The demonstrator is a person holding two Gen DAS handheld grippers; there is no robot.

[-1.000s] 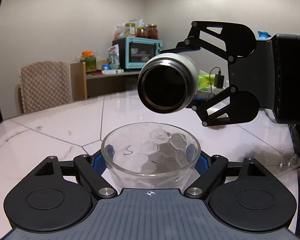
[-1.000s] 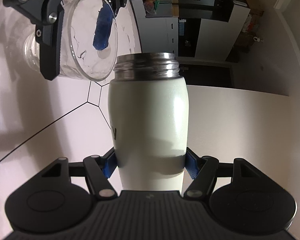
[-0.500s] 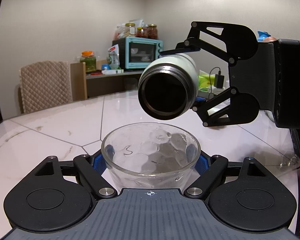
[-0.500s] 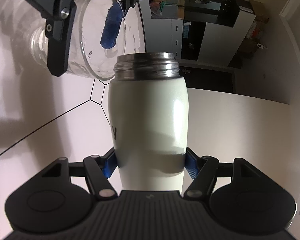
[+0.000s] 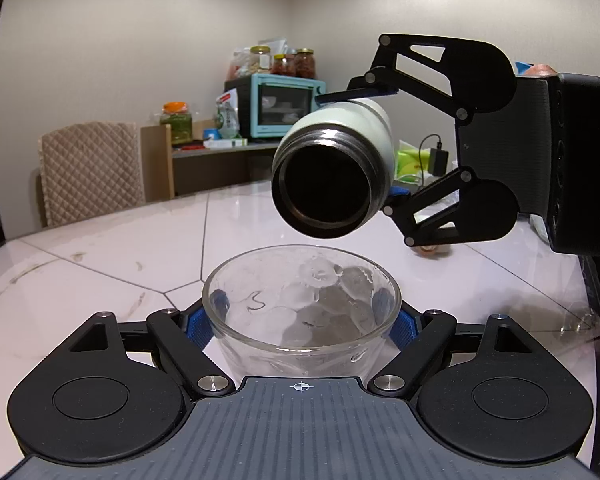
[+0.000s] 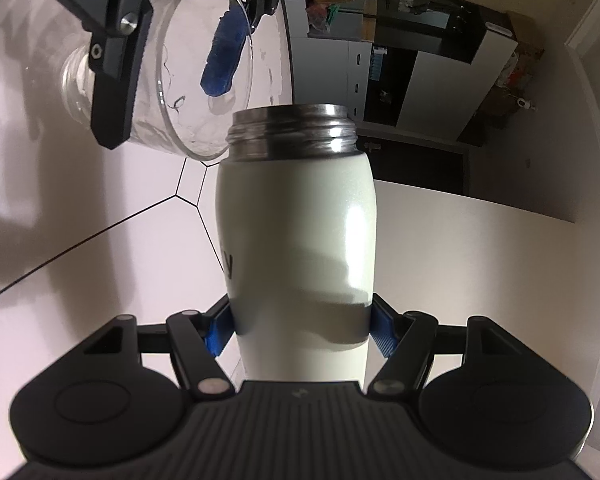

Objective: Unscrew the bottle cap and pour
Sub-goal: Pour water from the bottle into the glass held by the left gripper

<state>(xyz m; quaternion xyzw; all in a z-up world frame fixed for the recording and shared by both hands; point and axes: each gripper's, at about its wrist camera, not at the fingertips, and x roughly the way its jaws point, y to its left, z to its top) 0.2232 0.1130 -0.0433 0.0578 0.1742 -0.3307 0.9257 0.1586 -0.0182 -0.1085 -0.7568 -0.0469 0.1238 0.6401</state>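
The right gripper (image 6: 302, 330) has its fingers (image 6: 219, 330) clenched on the lower body of the white bottle (image 5: 342, 162), which is uncapped and tipped over, its dark steel mouth hanging just above the glass bowl (image 5: 302, 300). The left gripper (image 5: 302, 322) grasps that bowl between its blue-padded fingers (image 5: 198, 326) over the pale marble counter (image 5: 100, 264).

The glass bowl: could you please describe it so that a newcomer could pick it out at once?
Start at the white marble table. Just above it, the left tongs grip a clear glass bowl by its sides, below the open steel mouth of the tilted white bottle. It is the only see-through vessel there, with a dimpled wall.
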